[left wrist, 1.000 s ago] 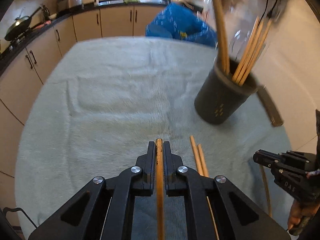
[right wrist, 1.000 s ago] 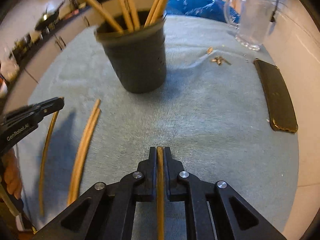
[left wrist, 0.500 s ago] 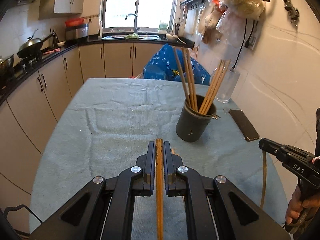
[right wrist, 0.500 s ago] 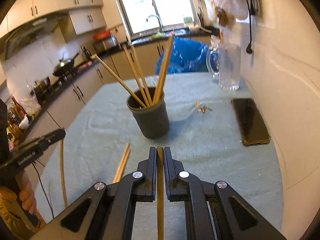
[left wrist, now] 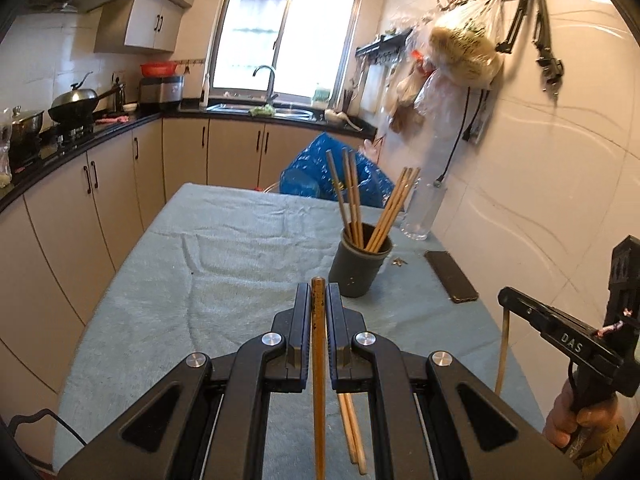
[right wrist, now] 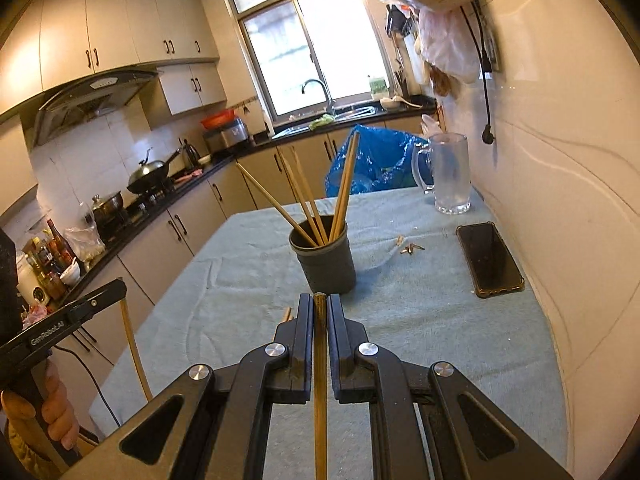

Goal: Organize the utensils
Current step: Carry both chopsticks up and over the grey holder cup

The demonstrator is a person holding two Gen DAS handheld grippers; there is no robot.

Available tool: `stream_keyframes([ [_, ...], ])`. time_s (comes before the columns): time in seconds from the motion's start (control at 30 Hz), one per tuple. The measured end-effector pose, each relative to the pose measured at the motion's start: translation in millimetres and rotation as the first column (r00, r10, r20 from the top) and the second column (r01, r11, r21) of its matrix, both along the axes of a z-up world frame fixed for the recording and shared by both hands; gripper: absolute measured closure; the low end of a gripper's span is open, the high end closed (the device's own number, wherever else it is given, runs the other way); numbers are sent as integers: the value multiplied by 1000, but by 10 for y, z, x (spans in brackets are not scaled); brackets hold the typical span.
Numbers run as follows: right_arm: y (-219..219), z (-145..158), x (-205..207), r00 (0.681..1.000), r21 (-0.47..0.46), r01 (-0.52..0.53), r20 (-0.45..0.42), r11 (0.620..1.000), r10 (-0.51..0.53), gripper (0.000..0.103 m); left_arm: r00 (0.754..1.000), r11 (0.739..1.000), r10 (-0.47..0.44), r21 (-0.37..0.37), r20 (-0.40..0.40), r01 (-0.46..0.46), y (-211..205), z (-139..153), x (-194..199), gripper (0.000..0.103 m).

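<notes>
Ahead of the left gripper [left wrist: 318,292], whose jaws are clenched on a single chopstick [left wrist: 319,360], the counter [left wrist: 224,264] runs away under a pale green cloth, wide and bare on its left half up to the edge beside the cabinets. A dark utensil holder [left wrist: 359,266] with several chopsticks upright in it stands right of centre, near a phone [left wrist: 451,276] that lies by the wall-side edge, with a glass pitcher [left wrist: 420,216] beyond it. Two loose chopsticks [left wrist: 352,428] lie on the cloth just below the jaws. At the right, the right gripper [left wrist: 505,296] hangs over the counter's near right edge, a chopstick dangling from its tip. From the right wrist, the right gripper [right wrist: 320,300] has its jaws clamped on one chopstick [right wrist: 320,380], and the holder [right wrist: 325,258] sits straight ahead with open cloth between. The phone [right wrist: 489,258] and pitcher [right wrist: 450,176] keep close to the wall, with small keys [right wrist: 410,249] between holder and phone. The left gripper [right wrist: 120,286] is off the counter's left edge, holding its chopstick [right wrist: 134,344] pointing downward.
</notes>
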State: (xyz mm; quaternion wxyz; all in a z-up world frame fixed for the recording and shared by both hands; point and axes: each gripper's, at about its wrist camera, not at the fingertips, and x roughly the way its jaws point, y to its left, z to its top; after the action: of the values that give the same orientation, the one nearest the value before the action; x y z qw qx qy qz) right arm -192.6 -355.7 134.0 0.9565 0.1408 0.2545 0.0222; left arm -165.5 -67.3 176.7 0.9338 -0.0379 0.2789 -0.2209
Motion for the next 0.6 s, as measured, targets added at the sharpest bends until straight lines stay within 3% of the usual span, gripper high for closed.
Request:
stream_keyframes([
  [0.3,41,226,-220,996,-18,24,91,1000,-22,96,1000,1000,-9,-29,4,9,49,64,-139,97],
  [0.6,24,342,-107,991,-9,40,130,999,-39,96,998,999,-32,-43,45,34,26,245,-150,97],
])
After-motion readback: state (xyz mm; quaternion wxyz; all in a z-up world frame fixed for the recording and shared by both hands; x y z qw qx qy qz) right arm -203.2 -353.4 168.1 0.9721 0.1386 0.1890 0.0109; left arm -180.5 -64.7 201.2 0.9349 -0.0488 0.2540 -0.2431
